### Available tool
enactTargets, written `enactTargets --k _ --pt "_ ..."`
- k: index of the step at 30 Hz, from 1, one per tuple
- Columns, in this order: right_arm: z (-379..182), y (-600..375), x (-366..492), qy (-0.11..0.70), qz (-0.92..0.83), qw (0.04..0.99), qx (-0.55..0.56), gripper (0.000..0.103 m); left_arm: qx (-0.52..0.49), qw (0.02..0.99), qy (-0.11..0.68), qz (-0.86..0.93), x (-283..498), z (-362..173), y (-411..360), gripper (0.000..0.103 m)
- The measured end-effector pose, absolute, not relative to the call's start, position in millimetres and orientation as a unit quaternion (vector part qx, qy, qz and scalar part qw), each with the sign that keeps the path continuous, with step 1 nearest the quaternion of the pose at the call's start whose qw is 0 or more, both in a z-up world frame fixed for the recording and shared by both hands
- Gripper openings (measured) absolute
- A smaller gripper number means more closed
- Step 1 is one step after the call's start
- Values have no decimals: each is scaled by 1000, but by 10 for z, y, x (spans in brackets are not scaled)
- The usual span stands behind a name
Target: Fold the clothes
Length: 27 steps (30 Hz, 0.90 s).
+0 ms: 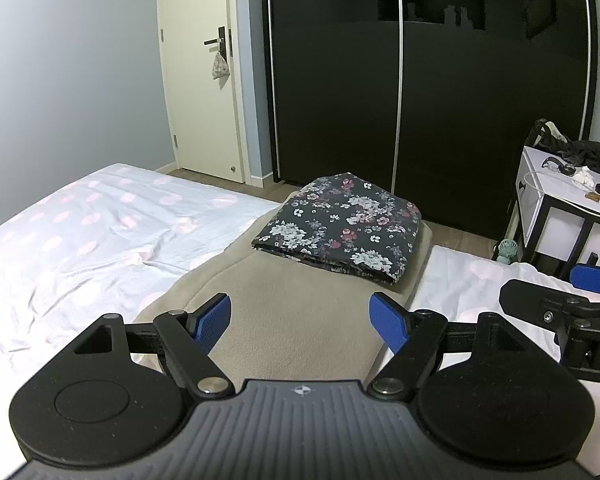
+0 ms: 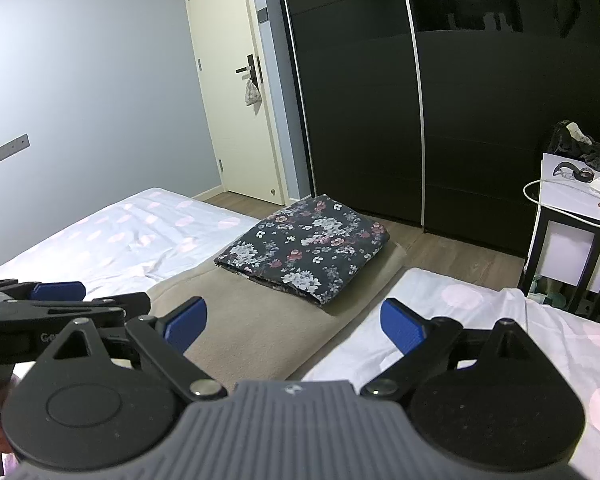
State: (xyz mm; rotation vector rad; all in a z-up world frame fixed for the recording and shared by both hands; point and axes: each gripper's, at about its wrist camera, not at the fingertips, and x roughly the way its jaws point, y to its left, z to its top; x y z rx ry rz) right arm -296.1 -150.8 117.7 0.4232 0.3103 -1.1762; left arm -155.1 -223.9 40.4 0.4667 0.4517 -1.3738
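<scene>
A dark floral garment (image 1: 340, 226) (image 2: 306, 248) lies folded into a neat rectangle at the far end of a beige blanket (image 1: 300, 320) (image 2: 256, 336) spread over the bed. My left gripper (image 1: 300, 320) hovers open above the blanket, well short of the garment, with nothing between its blue pads. My right gripper (image 2: 294, 326) is open too, over the blanket's right edge, also empty. Each gripper shows at the side of the other's view.
The bed has a white sheet with pink dots (image 1: 80, 232) (image 2: 500, 320). A black sliding wardrobe (image 1: 420, 80) stands beyond the foot of the bed, a cream door (image 1: 204, 80) to its left. A cluttered white side table (image 1: 560, 208) (image 2: 572, 208) stands at the right.
</scene>
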Motion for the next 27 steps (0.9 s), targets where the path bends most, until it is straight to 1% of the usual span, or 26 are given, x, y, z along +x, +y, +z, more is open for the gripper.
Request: enactTargets --k 27 --pt "1133 -1537 -2960 144 -547 801 198 95 219 723 212 -620 -1540 364 -2239 76"
